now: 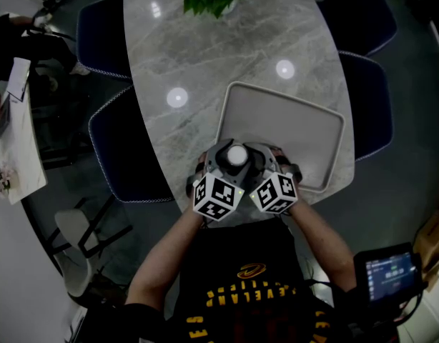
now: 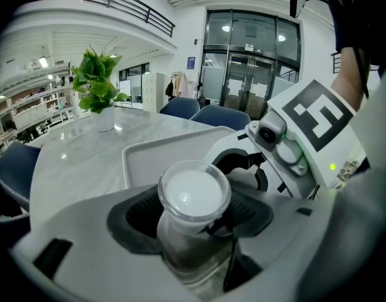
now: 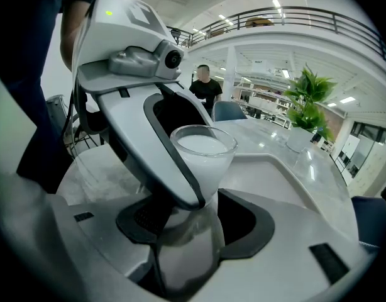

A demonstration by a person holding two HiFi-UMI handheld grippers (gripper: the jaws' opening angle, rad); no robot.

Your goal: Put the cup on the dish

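Cup (image 2: 194,194) stands upright, mouth up (white liquid inside), clamped by left gripper (image 2: 193,216) and right gripper (image 3: 187,228).

Your right gripper (image 3: 194,234) has its jaws closed against the lower body of the cup (image 3: 204,151), a clear glass filled nearly to the rim with a white liquid and standing upright. Your left gripper (image 3: 173,159) reaches in from the upper left, one white finger lying along the cup's left side. Just behind the cup a pale tray (image 3: 293,178) lies on the marble table (image 3: 102,168). Far off at the right stands a potted plant (image 3: 309,106); a person in black (image 3: 206,90) stands in the background.
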